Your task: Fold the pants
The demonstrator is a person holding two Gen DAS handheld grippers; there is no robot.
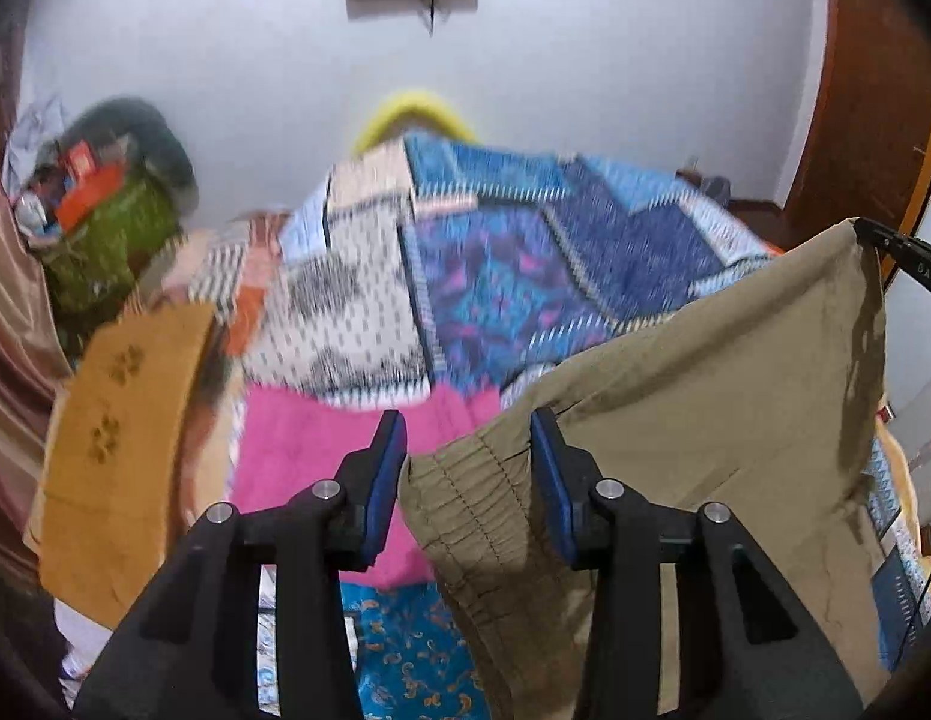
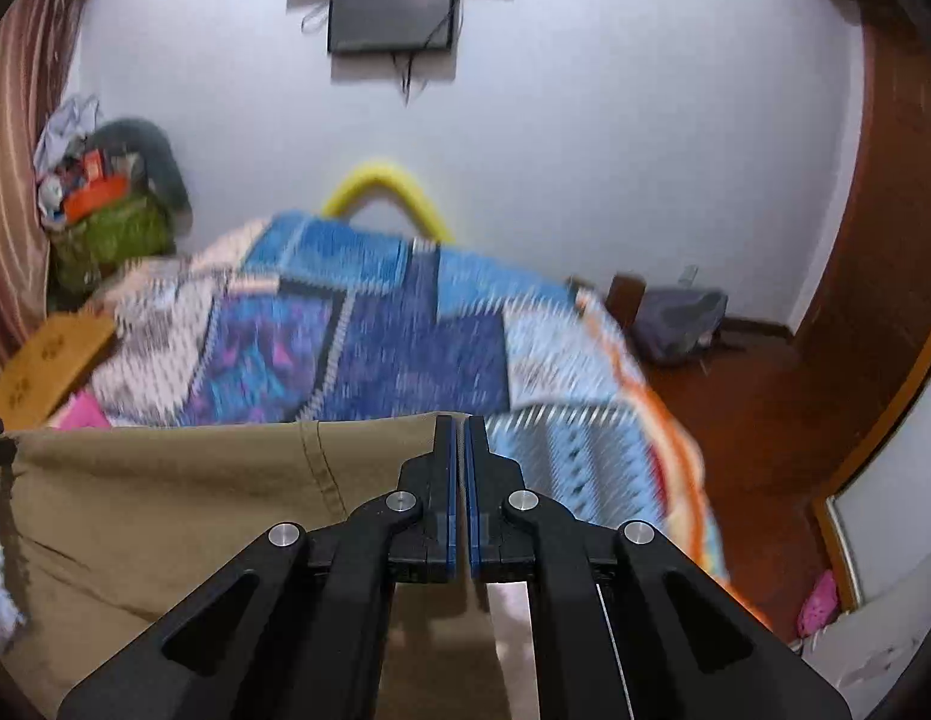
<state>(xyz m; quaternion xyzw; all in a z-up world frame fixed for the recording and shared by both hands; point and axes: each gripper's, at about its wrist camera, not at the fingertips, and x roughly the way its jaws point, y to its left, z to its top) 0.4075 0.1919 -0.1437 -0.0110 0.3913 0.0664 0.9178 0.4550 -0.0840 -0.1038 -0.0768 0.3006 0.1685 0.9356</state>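
Left wrist view:
Left hand-held gripper: jaws spread wide; blue pads flank the gathered elastic waistband without clamping it.
Khaki cotton pants: hang in the air over the bed, stretched from the waistband by the left jaws up to a far corner at upper right.
Right hand-held gripper: only its black tip shows, at that far corner.
Blue patchwork quilt: blurred, covers the bed beyond the pants.
Pink cloth: lies on the bed, behind the left finger.
Mustard paw-print mat: at the left edge of the bed.

Right wrist view:
Right hand-held gripper: fingers pressed together, pinching the top edge of the khaki cotton pants.
Pants: top edge pulled taut and level, running left from the pinch; fabric drapes below.
Blue patchwork quilt: behind the taut edge.
Wall-mounted dark screen: on the white wall above the bed.
Brown wooden floor: right of the bed.
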